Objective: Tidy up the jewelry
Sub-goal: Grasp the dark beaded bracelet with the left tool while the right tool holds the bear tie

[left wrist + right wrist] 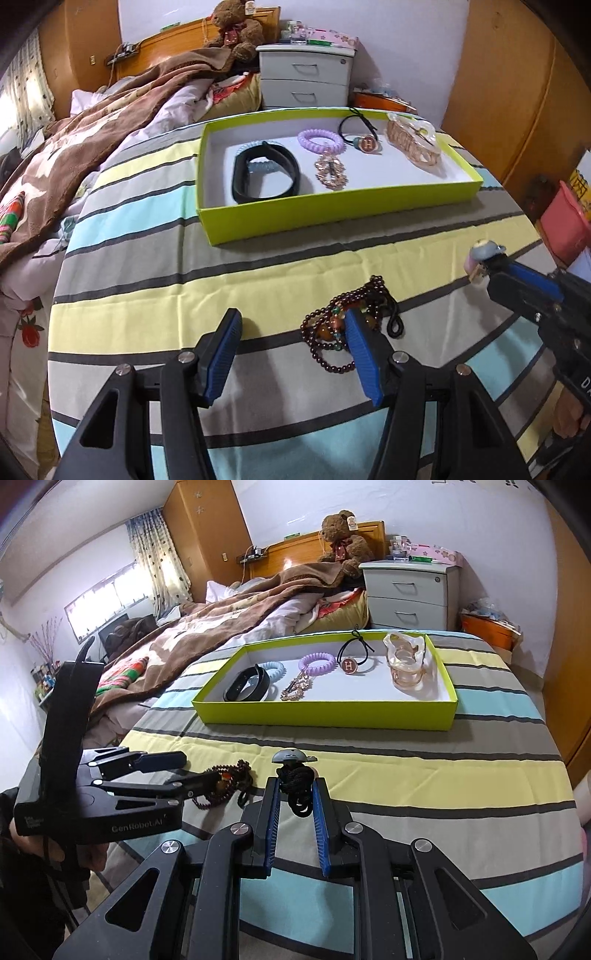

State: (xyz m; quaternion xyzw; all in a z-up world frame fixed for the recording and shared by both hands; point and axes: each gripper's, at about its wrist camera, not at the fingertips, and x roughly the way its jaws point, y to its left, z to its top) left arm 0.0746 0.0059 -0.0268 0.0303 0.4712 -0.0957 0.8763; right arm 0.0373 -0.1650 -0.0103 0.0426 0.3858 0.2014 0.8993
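Landmark: green tray on the striped table.

Right hand-held gripper was clenched on a black hair tie with a grey charm on top, held in front of the tray's near wall, off the cloth. Tray lay straight ahead of its fingers, long axis running across the line of approach, so a drop over the near wall looked like the obvious next move. Bare floor showed in the tray's near-right part, in front of the clear claw clip.

Left hand-held gripper was released, jaws standing wide, nothing between the pads. Dark bead bracelet lay bunched on the table on the near side of the tray, at that gripper's right finger; finger overlapped the beads, contact not clear. Bunch ran roughly toward the tray. Left hand was nearer it; I'd guess it needed to shift right to straddle the pile.

Already in tray: black band, purple coil tie.
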